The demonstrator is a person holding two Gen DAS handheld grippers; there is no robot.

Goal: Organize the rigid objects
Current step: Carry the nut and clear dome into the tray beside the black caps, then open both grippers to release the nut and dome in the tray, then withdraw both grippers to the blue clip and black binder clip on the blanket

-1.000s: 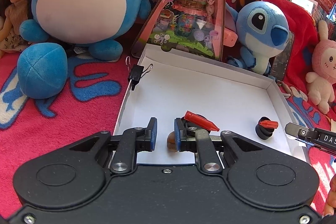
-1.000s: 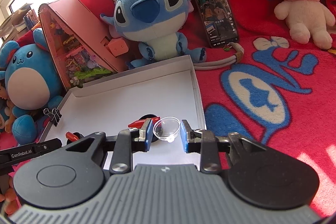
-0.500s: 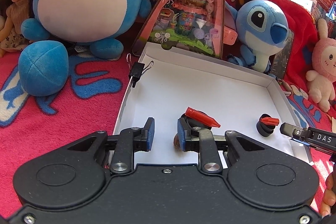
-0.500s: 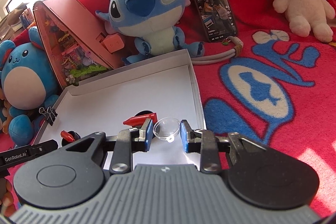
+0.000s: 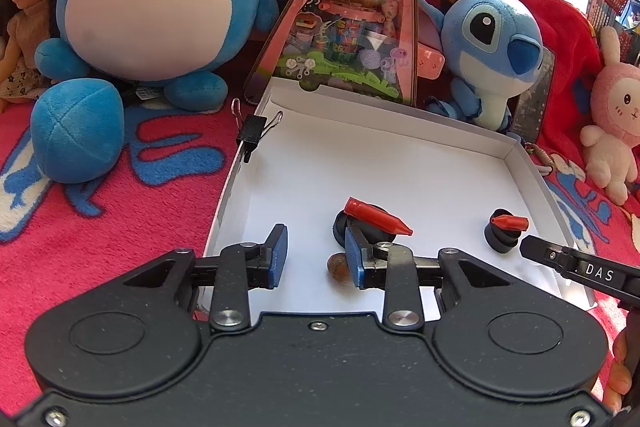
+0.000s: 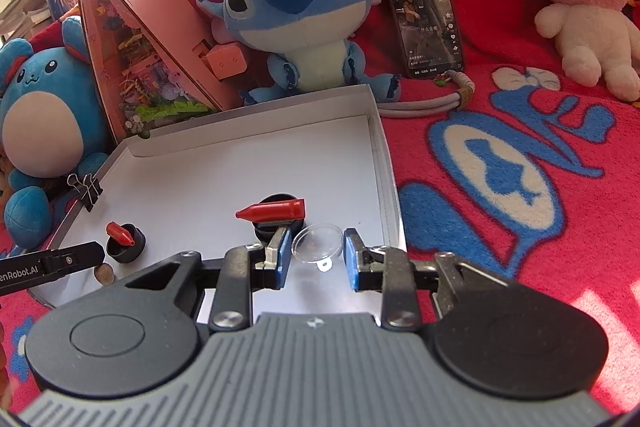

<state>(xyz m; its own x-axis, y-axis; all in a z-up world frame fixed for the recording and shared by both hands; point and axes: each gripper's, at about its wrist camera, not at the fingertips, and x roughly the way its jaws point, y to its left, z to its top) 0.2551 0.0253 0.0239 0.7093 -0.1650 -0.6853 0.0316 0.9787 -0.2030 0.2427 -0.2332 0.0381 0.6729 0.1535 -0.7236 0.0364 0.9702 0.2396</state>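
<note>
Claws (image 5: 316, 255) over white tray (image 5: 360, 155), red blanket (image 5: 100, 247).

1. The white box tray (image 5: 400, 131) looks like matt, smooth cardboard.
2. The red cones (image 6: 276, 211) are glossy plastic on black plastic bases (image 5: 500, 239).
3. The clear dome (image 6: 318, 242) is shiny and transparent.
4. The blanket (image 6: 520, 187) is fuzzy cloth.
5. The binder clip (image 5: 251, 131) has wire metal handles.
</note>
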